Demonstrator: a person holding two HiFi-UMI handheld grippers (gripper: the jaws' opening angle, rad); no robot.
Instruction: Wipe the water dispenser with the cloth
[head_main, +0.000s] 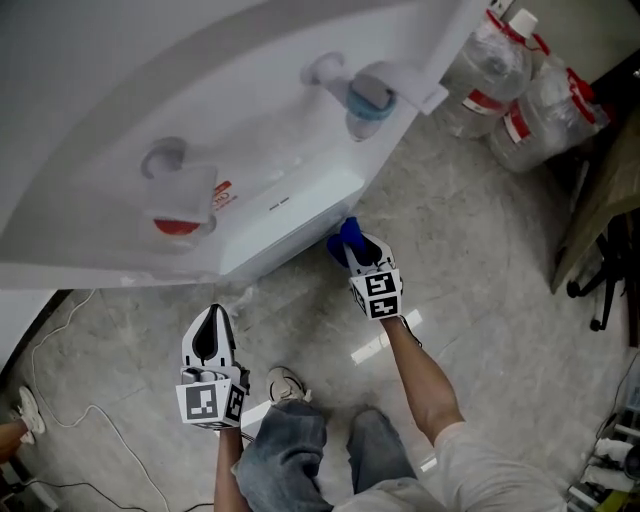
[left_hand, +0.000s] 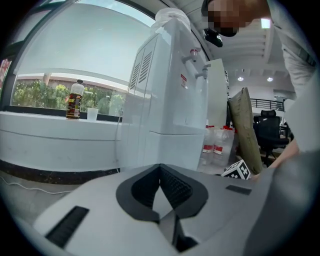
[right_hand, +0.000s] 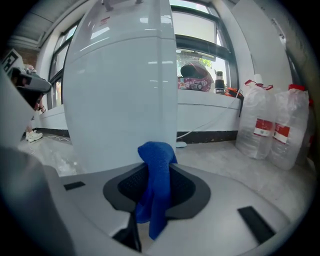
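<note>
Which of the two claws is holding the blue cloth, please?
The right claw: it is shut on the blue cloth, close to the water dispenser. The left claw is shut with nothing in it.

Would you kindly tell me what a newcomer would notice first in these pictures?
The white water dispenser fills the head view's upper left. A bright blue cloth is clamped in the right gripper, close to the dispenser's lower front. The left gripper is shut and empty, and large clear water bottles stand at the upper right.
</note>
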